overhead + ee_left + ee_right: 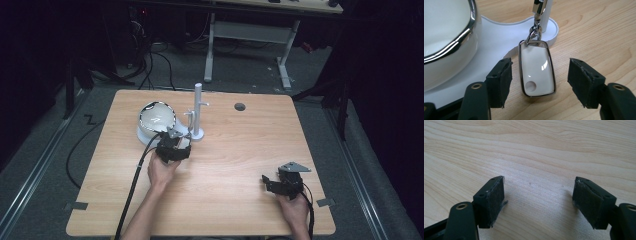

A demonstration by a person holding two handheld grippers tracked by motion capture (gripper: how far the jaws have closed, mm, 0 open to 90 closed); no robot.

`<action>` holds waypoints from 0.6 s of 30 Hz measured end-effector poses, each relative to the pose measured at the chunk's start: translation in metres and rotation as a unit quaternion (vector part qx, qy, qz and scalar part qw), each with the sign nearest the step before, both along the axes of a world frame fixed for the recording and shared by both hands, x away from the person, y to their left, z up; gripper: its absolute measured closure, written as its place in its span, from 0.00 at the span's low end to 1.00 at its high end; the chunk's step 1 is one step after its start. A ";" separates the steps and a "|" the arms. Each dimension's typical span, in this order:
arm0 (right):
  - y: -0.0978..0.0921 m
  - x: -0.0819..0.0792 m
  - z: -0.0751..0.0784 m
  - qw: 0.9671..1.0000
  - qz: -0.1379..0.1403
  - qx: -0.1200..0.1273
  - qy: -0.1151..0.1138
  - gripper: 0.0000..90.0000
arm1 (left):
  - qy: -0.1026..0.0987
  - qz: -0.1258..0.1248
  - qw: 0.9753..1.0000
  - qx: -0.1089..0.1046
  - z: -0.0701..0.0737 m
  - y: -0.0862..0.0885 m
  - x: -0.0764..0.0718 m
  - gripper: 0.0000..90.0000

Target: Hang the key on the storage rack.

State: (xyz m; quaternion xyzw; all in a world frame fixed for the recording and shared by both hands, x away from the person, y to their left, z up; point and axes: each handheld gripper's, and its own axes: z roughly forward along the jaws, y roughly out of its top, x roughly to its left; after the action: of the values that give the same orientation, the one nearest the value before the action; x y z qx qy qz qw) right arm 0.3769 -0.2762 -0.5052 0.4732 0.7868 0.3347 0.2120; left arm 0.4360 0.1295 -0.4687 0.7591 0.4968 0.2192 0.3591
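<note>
While both jaws gape, the left gripper straddles 1 chrome-rimmed white key tag untouched; the right gripper hovers spread over the bare wooden counter.

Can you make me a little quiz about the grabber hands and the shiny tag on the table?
1. True or false: the left gripper has already squeezed shut on the white tag.
2. What is under the right gripper? A) a bowl B) bare wooden table C) a cup
3. Fill in: the white tag hangs by a metal clip from the white ____ beside the bowl.

Key:
1. False. Its jaws stand open, one on each side of the tag, not touching it.
2. B. It hovers open over the wooden table, with nothing between its jaws.
3. Post, standing on the white base.
</note>
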 end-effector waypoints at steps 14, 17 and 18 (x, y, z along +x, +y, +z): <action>0.000 0.000 0.000 1.000 0.000 0.000 0.000 0.28 | -0.022 0.016 0.999 -0.031 0.011 0.020 -0.019 0.40; 0.000 0.000 0.000 1.000 0.001 0.000 0.000 0.28 | -0.027 0.019 0.999 -0.039 0.012 0.024 -0.022 0.40; 0.000 0.000 0.000 1.000 0.000 0.000 -0.001 0.28 | -0.028 0.019 0.999 -0.041 0.012 0.026 -0.023 0.40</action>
State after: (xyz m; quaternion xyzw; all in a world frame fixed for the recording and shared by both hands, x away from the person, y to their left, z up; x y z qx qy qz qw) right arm 0.3770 -0.2762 -0.5053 0.4728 0.7868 0.3352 0.2123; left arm 0.4126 0.1552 -0.4563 0.7281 0.5093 0.2265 0.3991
